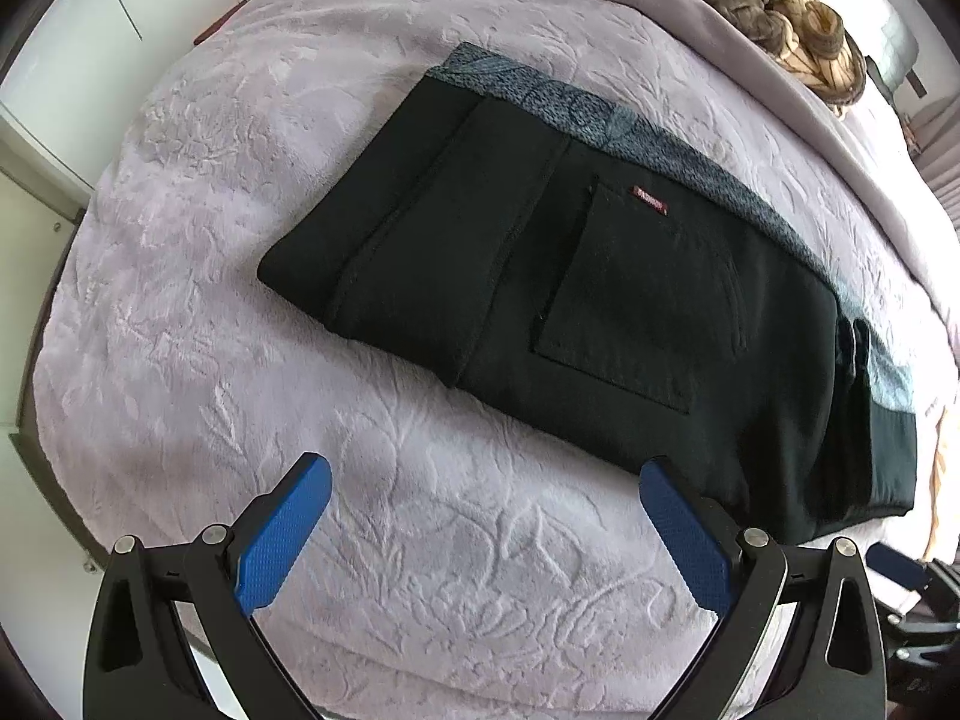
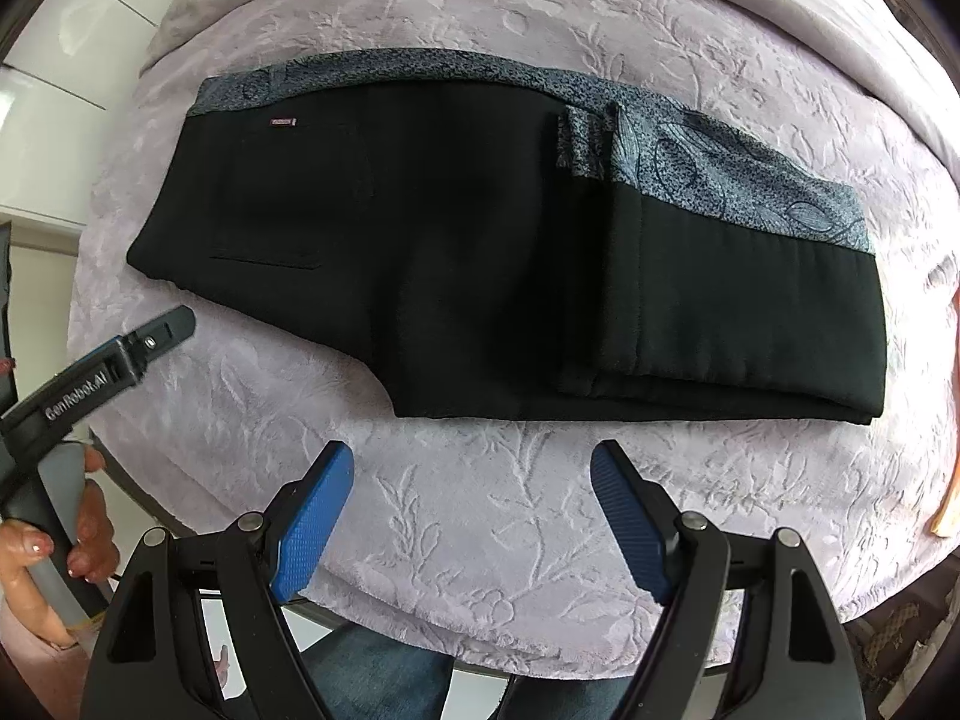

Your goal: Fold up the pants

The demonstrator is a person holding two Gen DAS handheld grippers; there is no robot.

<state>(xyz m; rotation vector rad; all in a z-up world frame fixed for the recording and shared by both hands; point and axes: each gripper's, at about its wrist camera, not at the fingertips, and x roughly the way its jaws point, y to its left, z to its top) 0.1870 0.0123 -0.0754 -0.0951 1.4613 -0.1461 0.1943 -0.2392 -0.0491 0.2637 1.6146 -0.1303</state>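
Lighting: soft, even daylight is washing over the embossed lilac plush bedspread (image 1: 198,276); no hard shadows are showing. Glare: the glossy white cabinet panels (image 1: 66,54), far left of the left gripper, are blowing out. Exposure: the folded black pants with grey patterned lining (image 2: 468,252) are reading near-featureless, seams barely showing. Distortion: fisheye bending is curving both views' edges; dark vignetting is filling the corners. Focus: edges are softening slightly.

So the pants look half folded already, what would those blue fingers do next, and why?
Probably the right gripper should move forward to the pants' right end, where the doubled-over legs lie, and pinch that edge to fold it across toward the pocket side. Both grippers, including the left gripper, are open, holding nothing, short of the cloth, and the bundle on the bedspread is still long.
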